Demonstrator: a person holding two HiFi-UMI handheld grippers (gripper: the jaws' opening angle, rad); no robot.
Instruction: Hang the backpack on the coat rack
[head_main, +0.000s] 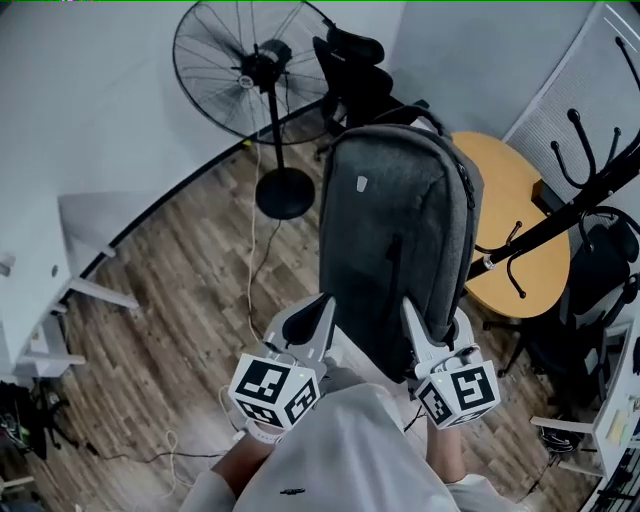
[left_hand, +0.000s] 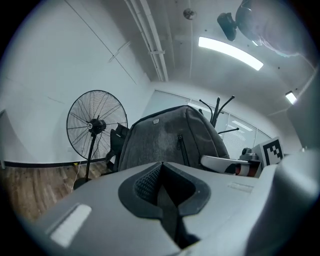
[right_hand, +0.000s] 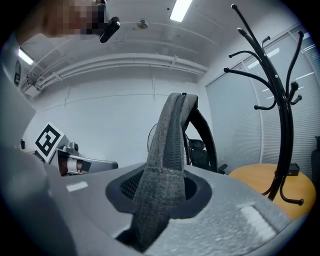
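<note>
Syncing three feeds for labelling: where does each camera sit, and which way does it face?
Head view: on the head, facing steeply down at the backpack; left gripper, right gripper, white top show.
Left gripper view: on the left gripper, facing along its jaws at backpack and fan; right gripper shows.
Right gripper view: on the right gripper, facing along jaws shut on the backpack, toward the coat rack; left gripper shows.
All share the backpack.

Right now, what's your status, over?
Left gripper, right gripper shut on backpack. Backpack aloft, not hung. Coat rack to its right, round table beside it.
</note>
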